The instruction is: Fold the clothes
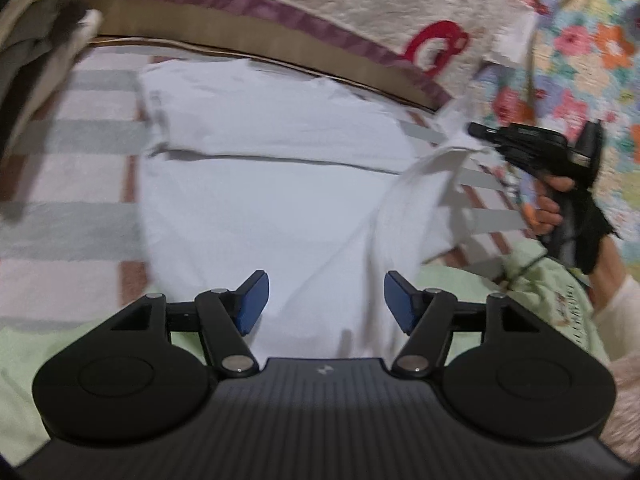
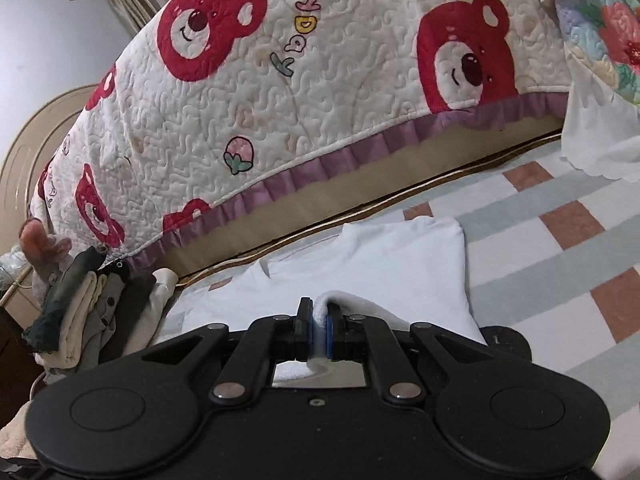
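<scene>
Left wrist view: the left gripper (image 1: 326, 300) sits at 6 o'clock, its blue-padded fingers (image 1: 252, 300) spread wide with nothing between them, above the near part of a white garment (image 1: 256, 200). The garment lies on a checked mat (image 1: 68, 184), its far part folded over across the middle. At 3 o'clock the right gripper (image 1: 478, 131), held by a hand (image 1: 560, 204), lifts the garment's right edge off the mat. A green cloth (image 1: 540, 280) lies at 4 o'clock. Right wrist view: the right gripper (image 2: 319, 326), at 6 o'clock, has its fingers pressed together on a fold of the white garment (image 2: 400, 256), which spreads out toward 12 o'clock on the checked mat (image 2: 560, 240). A bear-print quilt (image 2: 320, 80) fills the upper field, and a pile of clothes (image 2: 92, 304) lies at 9 o'clock.
</scene>
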{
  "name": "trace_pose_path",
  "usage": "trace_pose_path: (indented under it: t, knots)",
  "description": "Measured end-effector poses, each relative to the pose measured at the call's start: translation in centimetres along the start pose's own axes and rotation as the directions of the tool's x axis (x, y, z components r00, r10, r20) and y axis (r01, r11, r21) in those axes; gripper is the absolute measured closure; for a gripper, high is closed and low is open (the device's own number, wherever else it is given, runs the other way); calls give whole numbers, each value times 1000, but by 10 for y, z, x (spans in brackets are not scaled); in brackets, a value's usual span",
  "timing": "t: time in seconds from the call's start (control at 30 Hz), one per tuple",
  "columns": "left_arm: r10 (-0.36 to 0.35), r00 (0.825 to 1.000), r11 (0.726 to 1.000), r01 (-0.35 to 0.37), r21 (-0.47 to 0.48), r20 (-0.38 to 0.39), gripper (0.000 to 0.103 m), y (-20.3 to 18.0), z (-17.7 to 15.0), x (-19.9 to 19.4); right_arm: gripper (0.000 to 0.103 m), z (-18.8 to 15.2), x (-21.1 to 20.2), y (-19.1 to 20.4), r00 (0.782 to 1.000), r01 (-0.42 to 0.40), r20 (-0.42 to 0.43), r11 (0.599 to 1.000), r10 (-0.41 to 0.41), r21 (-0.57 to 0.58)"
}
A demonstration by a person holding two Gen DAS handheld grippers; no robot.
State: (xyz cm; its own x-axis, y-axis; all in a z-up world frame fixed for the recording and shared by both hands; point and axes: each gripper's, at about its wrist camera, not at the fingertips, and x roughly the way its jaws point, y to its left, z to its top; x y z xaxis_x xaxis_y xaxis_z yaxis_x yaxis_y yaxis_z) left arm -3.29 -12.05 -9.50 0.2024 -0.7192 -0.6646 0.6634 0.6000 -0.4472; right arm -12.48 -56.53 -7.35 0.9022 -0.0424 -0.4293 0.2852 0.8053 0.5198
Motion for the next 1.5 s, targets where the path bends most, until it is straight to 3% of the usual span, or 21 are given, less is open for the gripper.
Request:
trace_pose_path:
  t: [0.1,0.3,0.63,0.7,0.73,0.77,0.87,1.07,1.23,1.33,1.5]
  knots:
    - [-60,998,997,61,36,-34,38,-16,1,11,94,-2,-1,-2,1000,7,4,1000,-7,1]
    - [-70,983,994,83,72,-171,37,-33,-9,50,94,-4,-4,-5,1000,18,11,1000,-18,1]
    - [-8,963,994,37,104,-268,35,-28,-32,69,94,-7,-8,-4,999,3,36,1000,-3,7]
    - [30,964,990,9,143,-264,50,-30,-33,70,94,-5,-10,-4,999,-3,46,1000,2,11]
    - [62,963,984,-15,177,-263,80,-32,-34,71,94,-4,-11,-4,999,-7,50,1000,6,12]
    - [100,960,976,-43,214,-262,92,-34,-35,72,94,-3,-12,-4,999,-9,54,1000,9,13]
    - [103,965,982,-60,178,-241,97,-29,-28,66,94,-1,-14,-6,998,-15,61,1000,14,21]
    - [229,968,954,-202,223,-104,98,-15,19,46,94,5,-20,-14,997,-14,71,999,11,39]
    - [340,939,908,-343,240,56,97,-2,92,63,94,19,-13,-20,997,1,82,999,-5,39]
    - [383,922,905,-387,179,58,94,21,133,96,94,30,18,-14,996,69,53,997,-67,-46]
    - [380,925,920,-378,99,3,93,51,158,129,94,40,63,-15,987,161,24,981,-160,-106]
